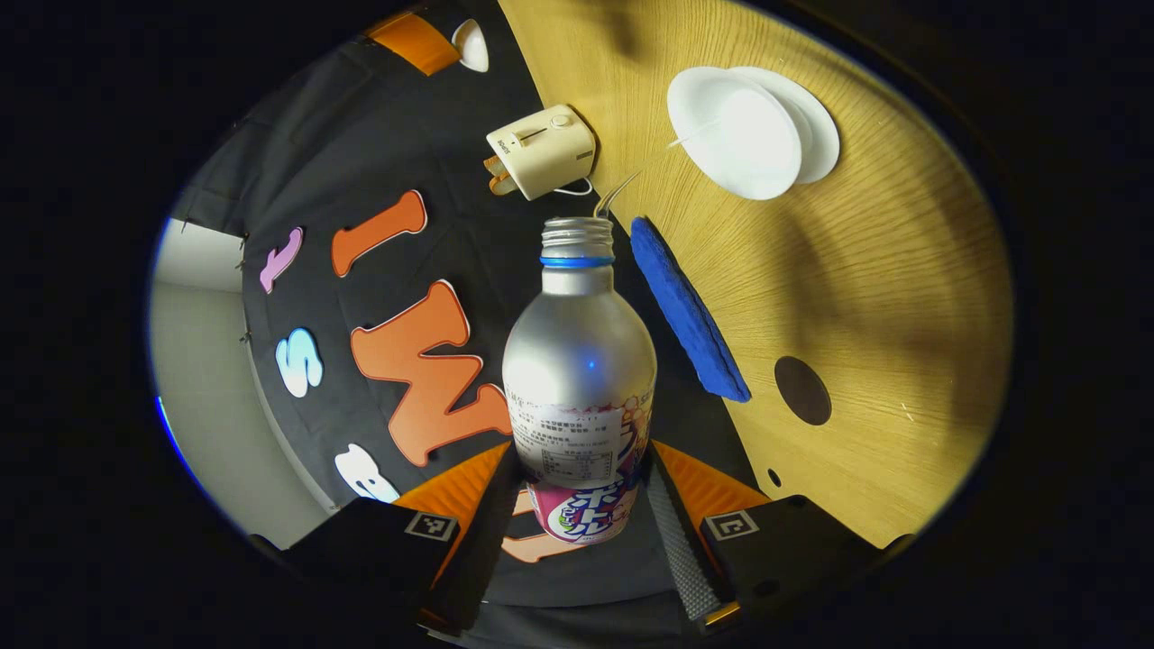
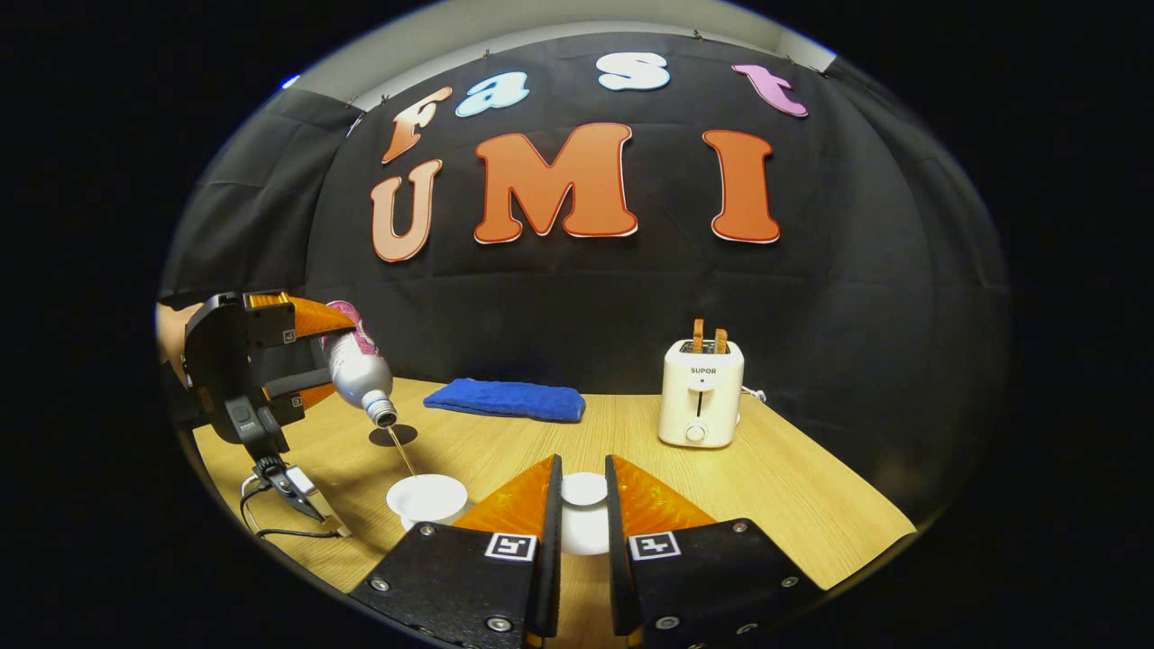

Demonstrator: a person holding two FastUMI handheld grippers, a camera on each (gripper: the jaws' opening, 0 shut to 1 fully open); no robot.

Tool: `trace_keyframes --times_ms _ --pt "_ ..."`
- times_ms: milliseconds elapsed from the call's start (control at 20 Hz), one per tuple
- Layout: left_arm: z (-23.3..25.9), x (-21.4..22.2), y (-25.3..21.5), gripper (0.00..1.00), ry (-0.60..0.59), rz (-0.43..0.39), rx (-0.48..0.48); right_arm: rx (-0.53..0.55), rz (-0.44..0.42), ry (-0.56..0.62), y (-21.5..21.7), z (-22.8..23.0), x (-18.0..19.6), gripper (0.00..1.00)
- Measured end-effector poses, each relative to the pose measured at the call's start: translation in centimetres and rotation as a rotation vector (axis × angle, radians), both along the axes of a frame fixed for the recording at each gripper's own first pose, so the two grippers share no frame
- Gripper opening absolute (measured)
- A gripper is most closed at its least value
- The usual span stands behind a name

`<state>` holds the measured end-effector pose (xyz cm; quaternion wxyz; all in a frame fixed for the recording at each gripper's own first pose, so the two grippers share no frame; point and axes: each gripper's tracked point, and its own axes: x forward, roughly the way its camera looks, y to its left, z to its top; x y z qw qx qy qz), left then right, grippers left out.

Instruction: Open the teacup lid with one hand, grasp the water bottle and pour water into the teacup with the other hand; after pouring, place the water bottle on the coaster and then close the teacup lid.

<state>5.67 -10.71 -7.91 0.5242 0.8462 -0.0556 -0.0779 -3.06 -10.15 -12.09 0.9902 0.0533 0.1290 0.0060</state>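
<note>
1. Left gripper (image 1: 577,505): jaws part-open, clamped on the lower body of the water bottle (image 1: 579,379). In the right gripper view the bottle is tipped neck-down and a thin stream falls into the teacup (image 2: 426,498).
2. Right gripper (image 2: 582,505): jaws nearly closed on the teacup lid (image 2: 584,489), by its knob. I can't tell if the lid is lifted or resting.
3. Pour advice: keep the neck over the cup centre with a shallow tilt so the stream stays thin. Right the bottle before any sideways move.
4. Coaster (image 1: 802,390): ahead of the left jaws and off to one side, well apart from the cup.
5. Surface: wooden table (image 2: 793,505). Blue cloth (image 2: 505,399) and toaster (image 2: 701,392) sit beyond the right jaws, near the black wall.
</note>
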Motion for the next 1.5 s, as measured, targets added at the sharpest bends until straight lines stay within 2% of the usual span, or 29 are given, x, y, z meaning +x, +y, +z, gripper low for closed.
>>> trace_keyframes --times_ms 150,200,250,550,700,750,800,900,950,1200,1250,1300,1400,1500 --pt "0.2 0.1 0.1 0.84 -0.009 0.0 0.022 -0.008 0.011 -0.01 0.4 0.6 0.4 0.23" --pt "0.1 0.2 0.1 0.82 -0.013 0.002 0.036 -0.01 0.015 -0.015 0.6 0.6 0.4 0.23" --pt "-0.2 0.2 0.1 0.84 -0.014 -0.001 0.047 -0.01 0.016 -0.017 0.7 0.8 0.4 0.23" --pt "-1.1 0.0 -0.6 0.84 -0.02 -0.026 0.108 -0.018 0.035 -0.015 1.3 0.4 0.3 0.23" --pt "-1.3 0.0 -0.9 0.84 -0.021 -0.036 0.122 -0.017 0.041 -0.013 1.6 0.4 0.5 0.23" --pt "-1.4 -0.1 -1.0 0.82 -0.023 -0.039 0.126 -0.018 0.044 -0.012 1.7 0.4 0.6 0.23" --pt "-1.6 -0.2 -1.2 0.87 -0.023 -0.044 0.129 -0.02 0.044 -0.01 1.7 0.3 0.6 0.23" --pt "-1.7 -0.1 -1.5 0.82 -0.028 -0.052 0.135 -0.019 0.047 -0.009 1.9 0.2 0.6 0.23" --pt "-1.7 -0.1 -1.5 0.84 -0.031 -0.051 0.14 -0.016 0.048 -0.007 1.9 0.1 0.6 0.23" --pt "-2.3 -0.4 -1.8 0.84 -0.042 -0.059 0.155 -0.009 0.059 -0.003 2.4 -0.1 0.8 0.23" --pt "-2.4 -0.4 -1.9 0.81 -0.046 -0.063 0.156 -0.009 0.065 -0.001 2.6 -0.2 0.9 0.23" --pt "-2.1 -0.4 -2.2 0.84 -0.054 -0.067 0.155 -0.012 0.064 0.001 2.6 -0.2 0.9 0.23" --pt "-2.2 -0.6 -2.4 0.82 -0.062 -0.077 0.151 -0.014 0.065 0.003 2.7 -0.3 0.9 0.23" --pt "-2.5 -0.8 -2.6 0.84 -0.062 -0.087 0.144 -0.008 0.07 0.002 2.9 -0.4 0.9 0.23"
